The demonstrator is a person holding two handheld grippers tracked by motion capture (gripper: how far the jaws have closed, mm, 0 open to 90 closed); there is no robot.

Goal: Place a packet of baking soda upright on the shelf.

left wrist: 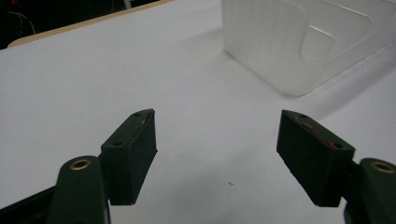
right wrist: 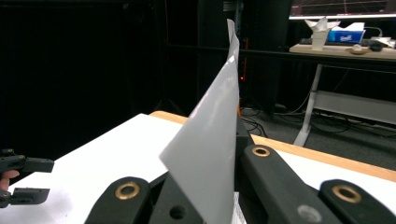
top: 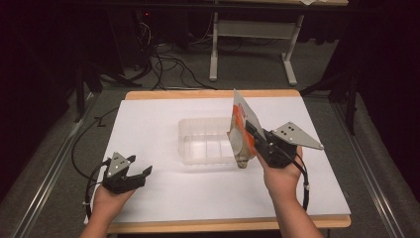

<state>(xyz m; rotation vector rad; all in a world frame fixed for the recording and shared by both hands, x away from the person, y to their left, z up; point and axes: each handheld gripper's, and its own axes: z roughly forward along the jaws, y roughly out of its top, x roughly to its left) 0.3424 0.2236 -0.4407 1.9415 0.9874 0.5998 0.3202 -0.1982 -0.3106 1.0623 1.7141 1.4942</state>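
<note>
My right gripper (top: 256, 135) is shut on a flat packet (top: 240, 124), orange and silver, which it holds on edge and tilted at the right end of a clear plastic container (top: 198, 122). The packet's lower end hangs by the container's right wall. In the right gripper view the packet's grey back (right wrist: 210, 140) stands up between the jaws of that gripper (right wrist: 224, 156). My left gripper (top: 140, 165) rests low at the table's front left, open with nothing in it. In the left gripper view its jaws (left wrist: 217, 140) stand wide apart over the bare white surface, with the container (left wrist: 275, 42) ahead to the right.
A white sheet (top: 163, 188) covers the wooden table (top: 208, 225). Behind the table lie floor cables (top: 168, 67) and a white desk frame (top: 252, 29). The left gripper (right wrist: 23, 179) appears far off in the right gripper view. A desk with a tissue box (right wrist: 345, 35) stands behind.
</note>
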